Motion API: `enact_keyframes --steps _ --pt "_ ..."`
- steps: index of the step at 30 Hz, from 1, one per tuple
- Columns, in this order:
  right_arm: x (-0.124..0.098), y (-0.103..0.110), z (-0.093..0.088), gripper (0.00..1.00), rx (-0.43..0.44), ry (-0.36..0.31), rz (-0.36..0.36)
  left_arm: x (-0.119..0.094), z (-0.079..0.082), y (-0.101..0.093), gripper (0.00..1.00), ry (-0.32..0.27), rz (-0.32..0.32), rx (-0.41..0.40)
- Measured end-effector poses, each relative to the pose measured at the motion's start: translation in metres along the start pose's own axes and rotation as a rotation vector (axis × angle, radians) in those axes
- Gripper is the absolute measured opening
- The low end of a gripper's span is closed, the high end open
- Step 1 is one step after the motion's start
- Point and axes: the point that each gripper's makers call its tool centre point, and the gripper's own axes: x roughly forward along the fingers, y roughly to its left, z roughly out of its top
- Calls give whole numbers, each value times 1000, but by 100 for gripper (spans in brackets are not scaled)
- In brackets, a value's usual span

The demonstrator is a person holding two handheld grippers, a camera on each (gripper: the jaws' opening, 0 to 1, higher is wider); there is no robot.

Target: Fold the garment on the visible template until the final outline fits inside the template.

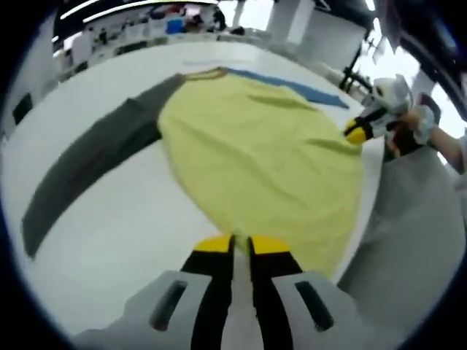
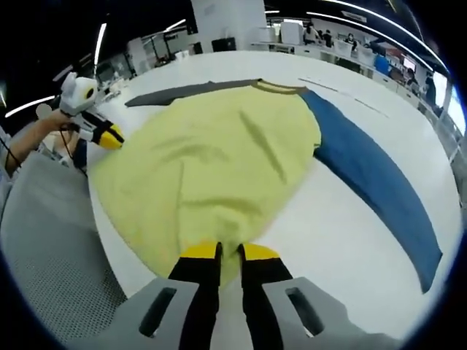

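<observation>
A yellow shirt (image 1: 255,153) lies spread on the white table (image 1: 109,233), its grey sleeve (image 1: 87,160) stretched to the left and its blue sleeve (image 1: 292,86) along the far side. My left gripper (image 1: 242,245) sits at the near hem, jaws almost together with the fabric edge at their yellow tips. In the right gripper view the same shirt (image 2: 211,168) has the blue sleeve (image 2: 372,182) to the right and the grey sleeve (image 2: 182,92) far left. My right gripper (image 2: 229,252) is shut with hem cloth between its jaws. Each gripper appears in the other's view, right gripper (image 1: 359,131) and left gripper (image 2: 108,136), at the hem's two ends.
The person's grey clothing (image 1: 416,240) stands against the table's near edge (image 2: 98,219), and a hand (image 2: 40,127) holds the left gripper. Desks and shelves line the far side of the room (image 1: 146,22). Bare white table lies around the sleeves.
</observation>
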Motion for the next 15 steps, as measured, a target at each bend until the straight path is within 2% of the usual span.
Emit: enact_keyframes --steps 8,15 --pt "0 2 1 5 0 -1 6 1 0 -1 0 5 52 55" --pt "-3 5 3 3 -38 4 -14 1 1 0 0 -1 78 42"
